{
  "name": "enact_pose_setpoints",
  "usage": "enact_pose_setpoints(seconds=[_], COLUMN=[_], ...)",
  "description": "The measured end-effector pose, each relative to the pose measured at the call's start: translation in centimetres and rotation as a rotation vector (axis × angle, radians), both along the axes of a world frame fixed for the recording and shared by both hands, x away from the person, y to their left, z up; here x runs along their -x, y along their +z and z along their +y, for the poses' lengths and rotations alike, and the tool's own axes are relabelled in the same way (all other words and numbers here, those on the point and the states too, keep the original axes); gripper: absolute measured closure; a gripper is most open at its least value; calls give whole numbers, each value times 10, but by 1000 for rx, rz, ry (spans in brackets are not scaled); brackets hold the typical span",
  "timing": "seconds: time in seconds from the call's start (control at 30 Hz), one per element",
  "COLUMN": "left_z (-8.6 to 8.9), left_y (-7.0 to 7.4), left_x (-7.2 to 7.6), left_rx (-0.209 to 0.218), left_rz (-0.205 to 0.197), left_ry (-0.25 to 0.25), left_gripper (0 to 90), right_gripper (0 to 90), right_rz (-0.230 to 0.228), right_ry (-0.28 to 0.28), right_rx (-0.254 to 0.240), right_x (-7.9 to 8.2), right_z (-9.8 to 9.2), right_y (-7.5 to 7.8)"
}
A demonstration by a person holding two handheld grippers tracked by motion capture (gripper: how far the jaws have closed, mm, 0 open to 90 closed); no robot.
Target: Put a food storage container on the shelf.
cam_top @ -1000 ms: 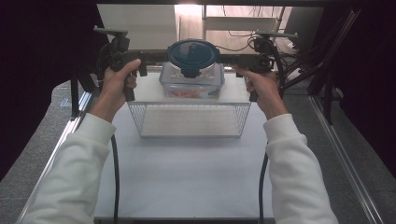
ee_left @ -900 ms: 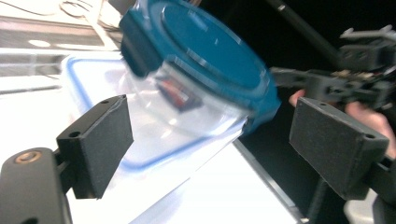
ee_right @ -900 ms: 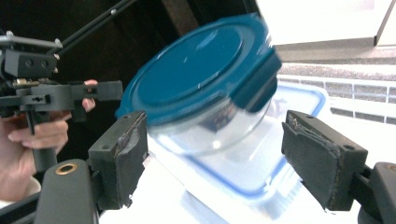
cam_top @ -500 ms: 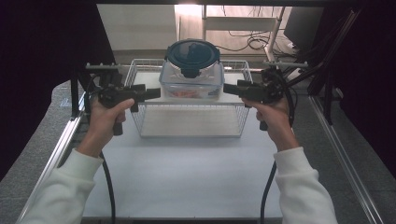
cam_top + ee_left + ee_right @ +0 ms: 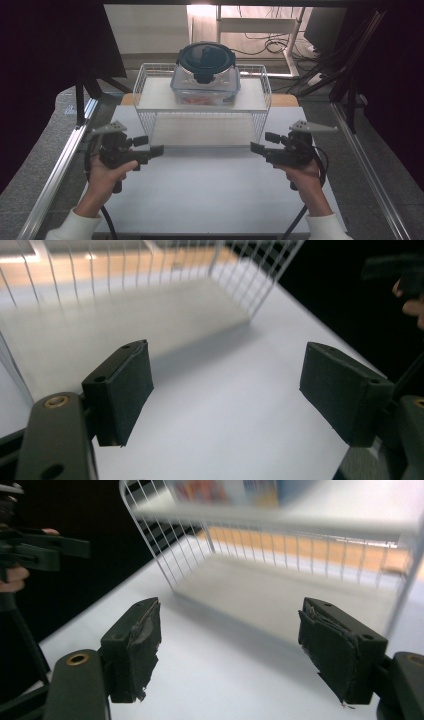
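Wire rack (image 5: 150, 82) stands at the far middle of the white tabletop (image 5: 210, 195). A lidded container (image 5: 205, 75) sits on its upper shelf, dark round lid latched on. Left hand-held gripper (image 5: 156, 150) hovers near the rack's front left corner, jaws wide though just closing a little, nothing between them. Right hand-held gripper (image 5: 257, 146) mirrors it at the front right corner, jaws wide, empty. Both point inward toward each other

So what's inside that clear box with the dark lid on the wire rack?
Through the clear box's wall, something orange-red shows at the bottom. What it is can't be told; the dark lid covers it from above. The box stands on the wire rack.
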State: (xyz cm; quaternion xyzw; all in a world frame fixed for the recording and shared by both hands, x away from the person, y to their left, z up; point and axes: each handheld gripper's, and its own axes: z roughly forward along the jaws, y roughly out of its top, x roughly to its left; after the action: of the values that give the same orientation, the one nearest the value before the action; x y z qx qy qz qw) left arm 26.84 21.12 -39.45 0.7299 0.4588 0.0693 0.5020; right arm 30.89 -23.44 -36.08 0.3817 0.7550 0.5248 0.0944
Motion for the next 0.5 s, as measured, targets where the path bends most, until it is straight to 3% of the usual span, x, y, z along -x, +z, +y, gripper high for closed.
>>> enact_pose_setpoints(seconds=[0.17, 0.33, 0.5], left_z=[-5, -3, 1], left_y=[-38, -60, -78], left_x=[15, 26, 30], left_rx=[-57, -99, -135], left_rz=[30, 20, 53], left_ry=[-3, 45, 91], left_gripper=[200, 193, 190], right_gripper=[250, 251, 246], right_rz=[38, 79, 98], right_ry=[-21, -33, -32], right_rx=[44, 60, 94], right_x=[14, 25, 32], right_z=[-13, -23, -21], right_y=[-37, -68, -92])
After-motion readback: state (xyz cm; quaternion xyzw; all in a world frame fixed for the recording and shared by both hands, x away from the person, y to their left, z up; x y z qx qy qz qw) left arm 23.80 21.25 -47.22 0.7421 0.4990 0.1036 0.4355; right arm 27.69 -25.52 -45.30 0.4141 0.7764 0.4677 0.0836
